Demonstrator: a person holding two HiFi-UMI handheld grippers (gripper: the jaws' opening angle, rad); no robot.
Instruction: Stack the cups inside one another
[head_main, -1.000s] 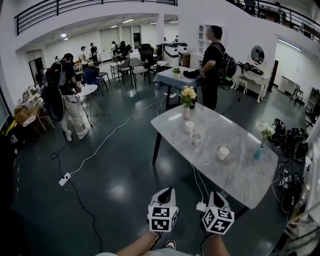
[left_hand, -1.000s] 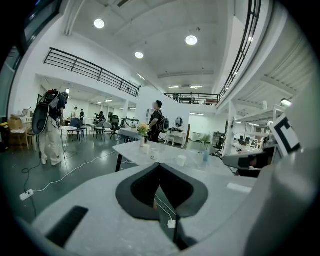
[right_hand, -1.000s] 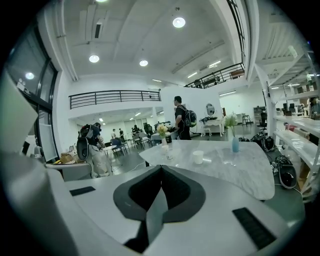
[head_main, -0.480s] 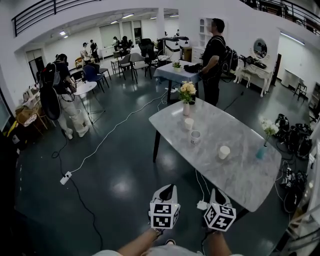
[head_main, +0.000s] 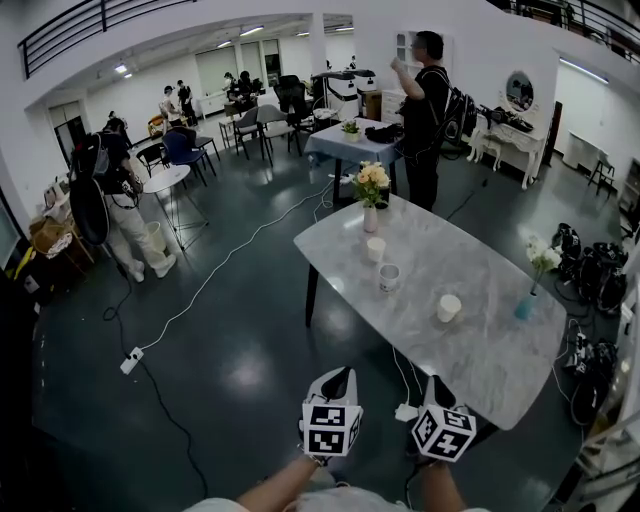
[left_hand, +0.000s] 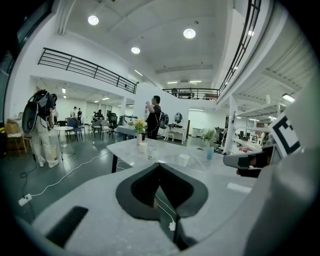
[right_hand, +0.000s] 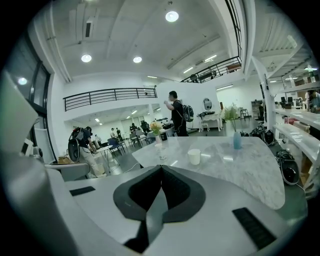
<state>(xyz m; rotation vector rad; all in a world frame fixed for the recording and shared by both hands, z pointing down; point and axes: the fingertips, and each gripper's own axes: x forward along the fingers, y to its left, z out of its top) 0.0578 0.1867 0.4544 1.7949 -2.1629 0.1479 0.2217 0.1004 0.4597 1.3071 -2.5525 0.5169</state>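
A: What is different now, compared with one second ago?

B: Not much. The person carries both claws a little closer to the desk, and the view creeps forward with them. The left claw and the right claw are still in front of the near edge of the desk, over the dark floor.

A: Do the claws hold something?

B: No. In the left gripper view the two jaws meet at their tips and nothing is between them. In the right gripper view it is the same: jaws fully together, empty.

A: And the cups?

B: They have not moved. The near cup stands alone on the desk, well apart from the others. The middle cup and the far cup stand near each other, close to the flower vase. All three are upright and no cup sits inside another.

A: So what does it mean for the task?

B: I think the stacking has not started; this is only the approach. Before any grasp, one claw must open, because shut jaws cannot go around a rim. The near cup seems the easiest first target for the right claw.
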